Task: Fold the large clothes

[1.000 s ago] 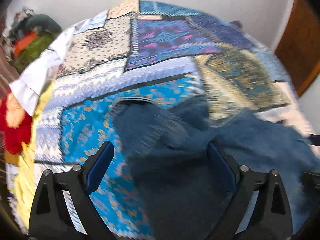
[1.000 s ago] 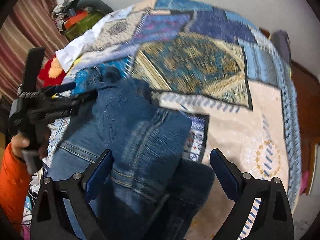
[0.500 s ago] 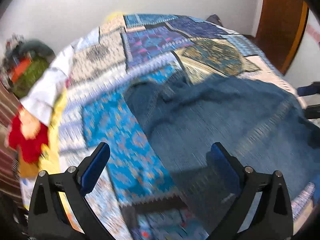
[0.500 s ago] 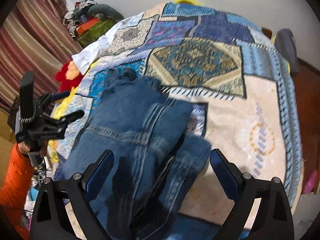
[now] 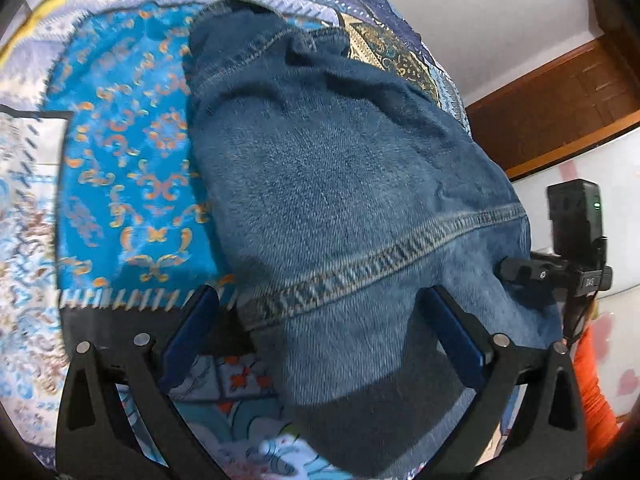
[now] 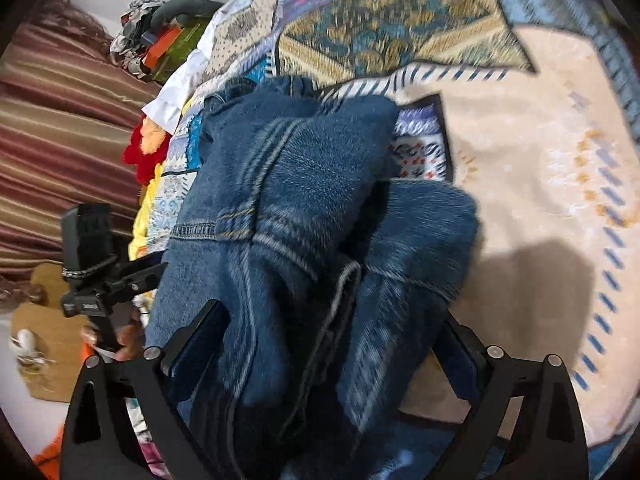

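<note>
A pair of blue jeans lies folded in a thick bundle on a patchwork bedspread. In the left wrist view my left gripper is open, its jaws wide apart on either side of the near end of the bundle. In the right wrist view the jeans show stacked layers and seams. My right gripper is open too, with the denim lying between its spread fingers. Each gripper shows at the side of the other's view.
A bedspread covers the whole bed. A pile of clothes and a red soft toy lie at the far left edge by a striped curtain. A wooden door stands to the right.
Both grippers have come down low and close to the near end of the folded jeans. The jeans now fill most of both views.
</note>
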Available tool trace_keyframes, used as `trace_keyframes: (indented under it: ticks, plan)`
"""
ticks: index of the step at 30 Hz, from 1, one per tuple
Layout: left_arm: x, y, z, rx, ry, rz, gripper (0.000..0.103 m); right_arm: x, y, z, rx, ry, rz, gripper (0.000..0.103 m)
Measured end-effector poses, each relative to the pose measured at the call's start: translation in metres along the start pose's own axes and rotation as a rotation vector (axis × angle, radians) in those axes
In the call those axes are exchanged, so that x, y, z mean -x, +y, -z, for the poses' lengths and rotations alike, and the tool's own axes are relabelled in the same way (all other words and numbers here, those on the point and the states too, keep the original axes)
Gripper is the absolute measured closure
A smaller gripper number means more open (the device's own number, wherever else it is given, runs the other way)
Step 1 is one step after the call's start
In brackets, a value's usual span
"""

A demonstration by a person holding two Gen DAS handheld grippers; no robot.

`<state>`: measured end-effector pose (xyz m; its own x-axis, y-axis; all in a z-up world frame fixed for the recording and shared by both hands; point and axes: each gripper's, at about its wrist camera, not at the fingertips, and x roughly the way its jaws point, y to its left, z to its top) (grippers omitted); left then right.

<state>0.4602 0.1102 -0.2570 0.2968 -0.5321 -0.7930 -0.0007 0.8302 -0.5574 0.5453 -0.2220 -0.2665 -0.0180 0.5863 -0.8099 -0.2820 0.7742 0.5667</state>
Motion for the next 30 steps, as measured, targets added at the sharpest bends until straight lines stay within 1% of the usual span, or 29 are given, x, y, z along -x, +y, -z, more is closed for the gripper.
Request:
trace_keyframes:
  ticks: [1,3,6,8,12,13,14,15,16,17,18,20,21,23,25,27,30]
  plan:
    - [-0.003,0.001,-0.002,0.006,0.001,0.014,0.000,-0.006,0.000,-0.002,-0.001,0.018,-0.010,0.006]
    - [-0.008,0.005,-0.006,0.033,0.002,0.038,0.000,-0.017,0.001,-0.008,-0.001,0.026,-0.025,0.001]
    - [-0.021,0.010,-0.014,0.091,0.016,0.078,0.000,-0.024,0.005,-0.017,-0.023,0.030,-0.023,0.000]
    - [-0.029,0.012,-0.019,0.121,0.022,0.091,0.000,-0.027,0.004,-0.021,-0.054,0.030,-0.018,0.000]
    - [-0.035,0.004,-0.027,0.121,0.019,0.098,0.001,-0.028,0.002,-0.024,-0.089,0.008,-0.023,0.000]
    - [-0.033,0.001,-0.028,0.121,0.013,0.093,0.007,-0.027,0.003,-0.023,-0.090,0.003,-0.019,0.002]
    - [-0.030,-0.005,-0.029,0.114,0.002,0.085,0.010,-0.025,0.005,-0.022,-0.086,-0.008,-0.012,0.008]
    - [-0.027,-0.010,-0.030,0.096,-0.005,0.072,0.015,-0.022,0.006,-0.021,-0.085,-0.014,-0.014,0.011]
    - [-0.021,-0.018,-0.030,0.064,-0.019,0.052,0.020,-0.020,0.008,-0.019,-0.086,-0.018,-0.021,0.017]
    - [-0.015,-0.023,-0.028,0.041,-0.031,0.037,0.023,-0.017,0.010,-0.018,-0.087,-0.022,-0.023,0.023]
    - [-0.010,-0.030,-0.027,0.019,-0.041,0.023,0.026,-0.012,0.013,-0.016,-0.079,-0.029,-0.023,0.027]
    - [0.000,-0.042,-0.025,-0.015,-0.055,0.000,0.030,-0.004,0.022,-0.014,-0.053,-0.043,-0.002,0.039]
    - [0.005,-0.047,-0.024,-0.026,-0.064,-0.005,0.033,0.001,0.030,-0.012,-0.029,-0.052,0.014,0.041]
    - [0.022,-0.055,-0.024,-0.052,-0.092,-0.012,0.038,0.009,0.040,-0.011,-0.013,-0.063,0.015,0.049]
    - [0.040,-0.058,-0.021,-0.069,-0.126,-0.021,0.043,0.013,0.051,-0.010,-0.001,-0.068,0.015,0.051]
    - [0.061,-0.065,-0.022,-0.078,-0.167,-0.021,0.044,0.018,0.061,-0.009,0.001,-0.082,0.001,0.052]
    - [0.093,-0.072,-0.021,-0.116,-0.222,-0.042,0.044,0.025,0.083,-0.010,0.014,-0.109,-0.023,0.052]
